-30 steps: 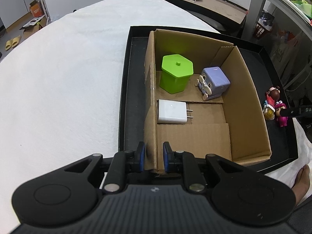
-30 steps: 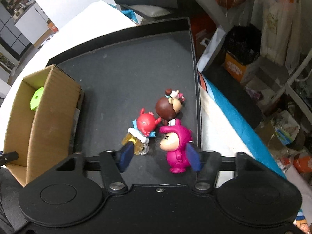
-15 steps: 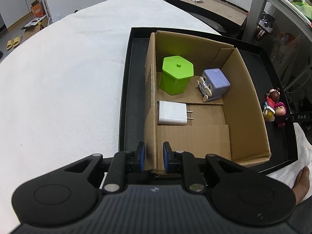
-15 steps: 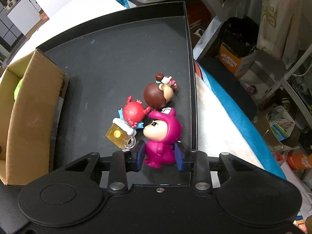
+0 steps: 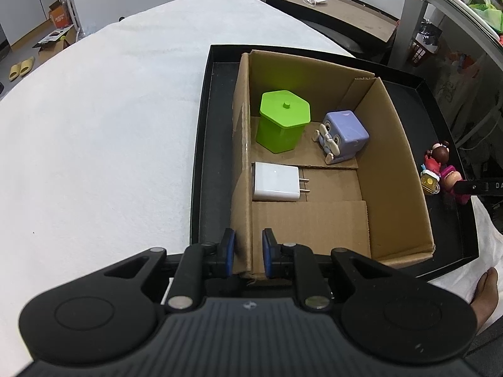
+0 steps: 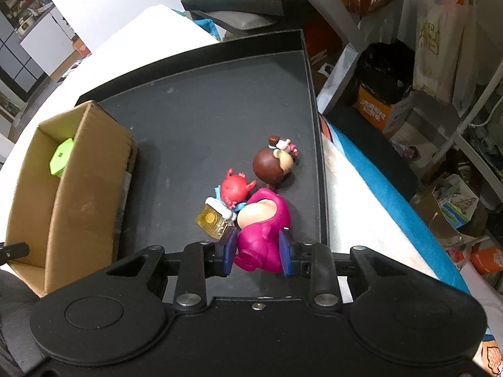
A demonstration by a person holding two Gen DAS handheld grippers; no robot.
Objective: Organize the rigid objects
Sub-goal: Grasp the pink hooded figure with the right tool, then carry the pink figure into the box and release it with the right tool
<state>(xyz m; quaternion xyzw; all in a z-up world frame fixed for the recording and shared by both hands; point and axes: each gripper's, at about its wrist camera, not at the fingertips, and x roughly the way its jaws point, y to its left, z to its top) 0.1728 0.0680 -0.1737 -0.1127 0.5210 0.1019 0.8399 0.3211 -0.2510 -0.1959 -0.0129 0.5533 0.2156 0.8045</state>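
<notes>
Very little can be read. In the left wrist view, the black bar (image 5: 484, 186) reaching in from the right edge, beside the small toy figures, carries pale letters that begin "DA"; the rest is cut off by the frame. In the right wrist view, the orange cardboard box (image 6: 374, 111) on the floor at far right bears a line of white print, and the cream bag (image 6: 438, 47) above it a gold emblem, both too small to make out.
</notes>
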